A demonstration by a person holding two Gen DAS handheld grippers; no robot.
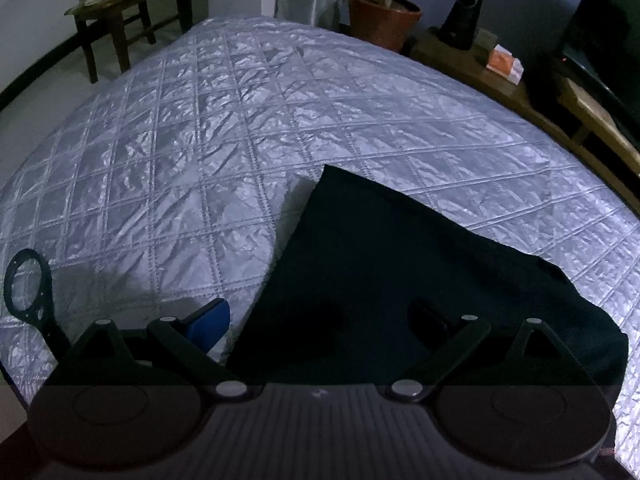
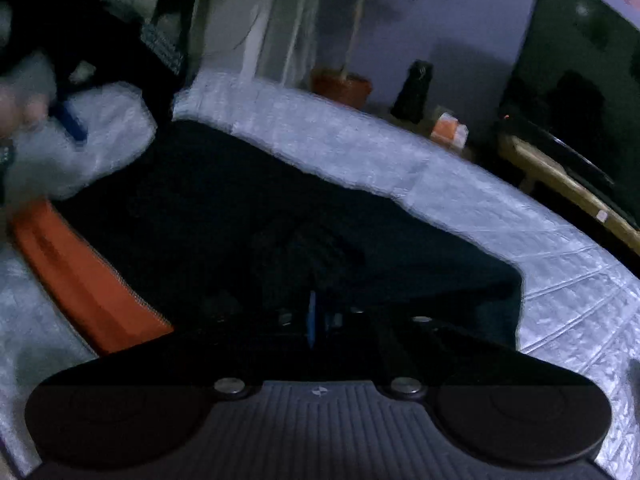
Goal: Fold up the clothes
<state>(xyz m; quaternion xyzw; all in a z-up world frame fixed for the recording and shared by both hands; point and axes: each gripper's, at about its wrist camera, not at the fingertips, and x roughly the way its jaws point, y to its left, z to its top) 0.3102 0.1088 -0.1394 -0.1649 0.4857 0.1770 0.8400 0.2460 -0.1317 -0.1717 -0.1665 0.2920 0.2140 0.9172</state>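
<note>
A black garment (image 1: 400, 264) lies on the silver quilted bed cover (image 1: 180, 140), and a grey piece (image 1: 298, 200) shows at its far left edge. My left gripper (image 1: 320, 320) is open and low over the garment's near left edge, with its blue left pad (image 1: 212, 320) over the quilt and the right finger over the black cloth. The right wrist view is blurred. In it my right gripper (image 2: 316, 320) is shut, its fingers pinching a bunched bit of the black garment (image 2: 248, 208). An orange piece of cloth (image 2: 80, 272) lies at the garment's left side.
A wooden chair (image 1: 120, 20) with white shoes stands past the bed's far left corner. A terracotta plant pot (image 1: 384, 16), a dark speaker (image 1: 460, 16), an orange box (image 1: 504, 62) and a TV (image 2: 580, 100) on a wooden bench line the right side. A hand (image 2: 16, 108) shows at far left.
</note>
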